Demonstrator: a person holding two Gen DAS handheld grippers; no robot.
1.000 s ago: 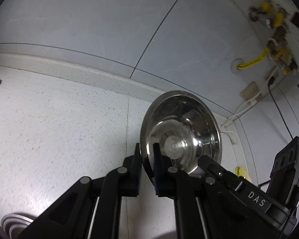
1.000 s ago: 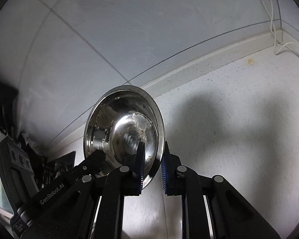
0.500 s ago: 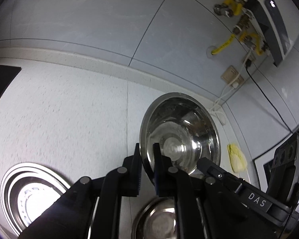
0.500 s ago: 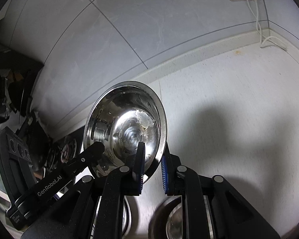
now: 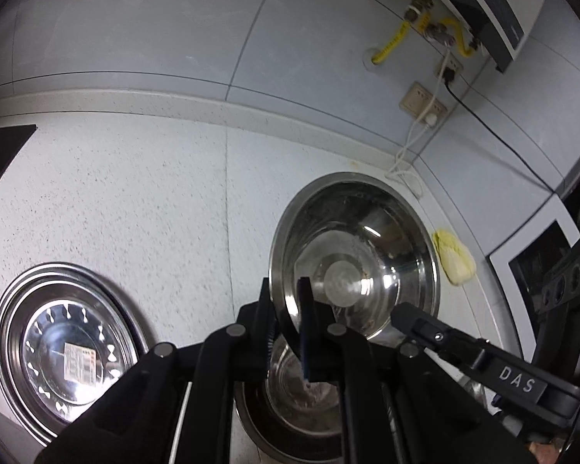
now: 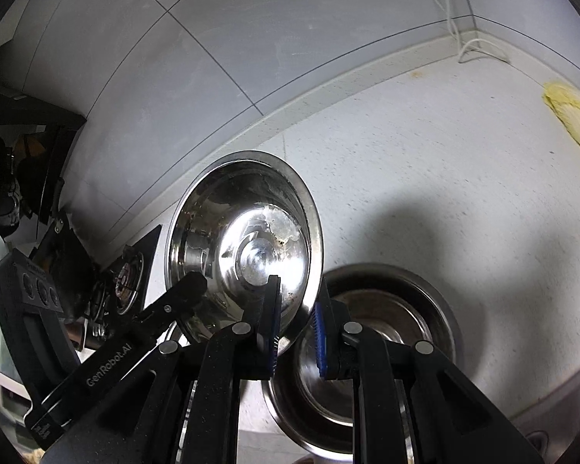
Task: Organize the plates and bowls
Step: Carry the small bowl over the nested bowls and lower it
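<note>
Both grippers hold one steel bowl by opposite sides of its rim, above the counter. In the left wrist view my left gripper [image 5: 286, 328] is shut on the near left rim of the bowl [image 5: 353, 255], and the right gripper's finger reaches in from the right. In the right wrist view my right gripper [image 6: 295, 332] is shut on the right rim of the same bowl [image 6: 243, 239]. A second steel bowl [image 5: 290, 406] sits on the counter right below; it also shows in the right wrist view [image 6: 386, 317]. A steel plate [image 5: 65, 352] lies at the left.
The white speckled counter [image 5: 135, 201] meets a grey tiled wall. A yellow cloth [image 5: 454, 259] lies near the right corner, also in the right wrist view [image 6: 572, 116]. Sockets and cables [image 5: 425, 108] hang on the wall. A gas hob [image 6: 127, 274] is at the left.
Both grippers have tilted down with the held bowl. The counter, the plate and the second bowl below have come into view.
</note>
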